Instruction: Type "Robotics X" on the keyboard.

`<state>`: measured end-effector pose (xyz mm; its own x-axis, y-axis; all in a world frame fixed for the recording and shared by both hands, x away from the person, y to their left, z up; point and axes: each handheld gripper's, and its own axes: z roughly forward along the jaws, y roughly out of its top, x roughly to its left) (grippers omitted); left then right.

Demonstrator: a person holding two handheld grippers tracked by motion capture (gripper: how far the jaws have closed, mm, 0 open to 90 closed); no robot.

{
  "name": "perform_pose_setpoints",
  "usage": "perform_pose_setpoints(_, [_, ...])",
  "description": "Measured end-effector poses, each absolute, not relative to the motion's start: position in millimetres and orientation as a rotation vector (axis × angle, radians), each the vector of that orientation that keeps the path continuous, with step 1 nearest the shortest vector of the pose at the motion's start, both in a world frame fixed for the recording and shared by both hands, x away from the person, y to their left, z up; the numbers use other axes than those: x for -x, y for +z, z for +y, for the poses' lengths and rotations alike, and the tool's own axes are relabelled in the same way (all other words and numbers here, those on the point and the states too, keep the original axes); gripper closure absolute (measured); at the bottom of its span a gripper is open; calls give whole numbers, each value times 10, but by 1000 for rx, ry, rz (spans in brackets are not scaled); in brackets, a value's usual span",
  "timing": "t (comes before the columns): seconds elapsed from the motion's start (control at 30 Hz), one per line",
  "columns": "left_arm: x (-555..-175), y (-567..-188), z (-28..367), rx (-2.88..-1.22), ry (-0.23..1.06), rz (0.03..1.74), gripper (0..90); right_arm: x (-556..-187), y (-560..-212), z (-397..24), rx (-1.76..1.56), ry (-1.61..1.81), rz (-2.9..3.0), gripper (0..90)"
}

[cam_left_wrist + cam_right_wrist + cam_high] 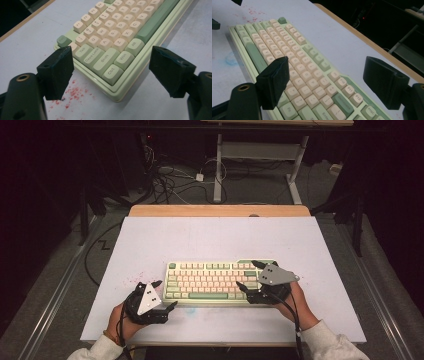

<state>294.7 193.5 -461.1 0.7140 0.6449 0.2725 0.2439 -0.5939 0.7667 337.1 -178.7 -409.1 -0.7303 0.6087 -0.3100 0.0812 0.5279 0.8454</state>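
**Two tongs wait at the ends of a keyboard**

The room is dark, with cables [165,180] on the floor behind a big white bench [220,237]. The bench has a wooden edge [220,210] at the far side.

A green and cream keyboard [217,281] lies flat near the front of the bench. It sits between the two hands. Its long green space bar [156,22] faces the person.

The left tongs [166,294] hang just off the keyboard's near left corner, by the Ctrl key [111,70]. Their two black jaws stand wide apart with nothing between them.

The right tongs [249,275] hang over the right end of the keyboard. Their jaws are wide apart too, and the pads press on nothing. The keys show in the gap below them.

Small red specks [73,92] dot the bench beside the left tongs. A faint blue smudge [230,59] marks the bench near the keyboard's front edge.
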Motion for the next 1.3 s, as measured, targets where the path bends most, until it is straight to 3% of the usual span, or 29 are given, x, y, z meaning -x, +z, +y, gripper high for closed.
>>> perform_pose_setpoints(0.7, [-2937, -4583, 1916, -2171, 710, 680, 224, -3129, -4182, -2202, -611, 1153, 2104, 218])
perform_pose_setpoints(0.8, [-2944, -4580, 1918, -2172, 699, 684, 272, -3093, -4199, -2258, -613, 1160, 2107, 212])
perform_pose_setpoints(1.0, [-2960, -4565, 1898, -2204, 654, 652, 513, -3012, -4218, -2363, -624, 1142, 2088, 212])
perform_pose_setpoints(1.3, [-3002, -4566, 1900, -2205, 569, 652, 764, -2926, -4269, -2473, -647, 1131, 2073, 211])
